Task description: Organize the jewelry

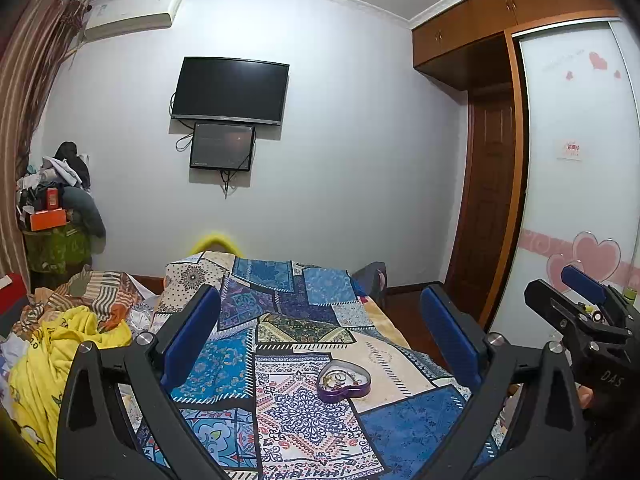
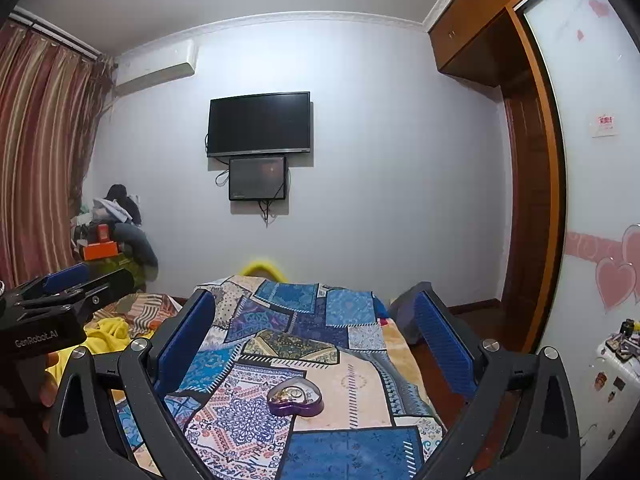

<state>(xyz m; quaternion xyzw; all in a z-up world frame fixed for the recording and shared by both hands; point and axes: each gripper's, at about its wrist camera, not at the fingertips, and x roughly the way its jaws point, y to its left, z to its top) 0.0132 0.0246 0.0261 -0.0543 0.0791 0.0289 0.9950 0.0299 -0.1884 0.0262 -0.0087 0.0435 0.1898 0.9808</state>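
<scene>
A purple heart-shaped tin (image 1: 344, 381) lies open on the patchwork bedspread (image 1: 280, 312), with gold and silver jewelry tangled inside. It also shows in the right wrist view (image 2: 295, 397). My left gripper (image 1: 320, 312) is open and empty, held above the bed, with the tin below and between its blue pads. My right gripper (image 2: 316, 316) is open and empty, also above the bed behind the tin. Each gripper shows at the edge of the other's view: the right one (image 1: 580, 304), the left one (image 2: 68, 284).
Crumpled yellow and striped bedding (image 1: 68, 340) lies at the bed's left. A cluttered pile of clothes and boxes (image 1: 56, 208) stands in the far left corner. A wardrobe with heart decals (image 1: 580, 184) and a wooden door (image 1: 492, 200) are on the right.
</scene>
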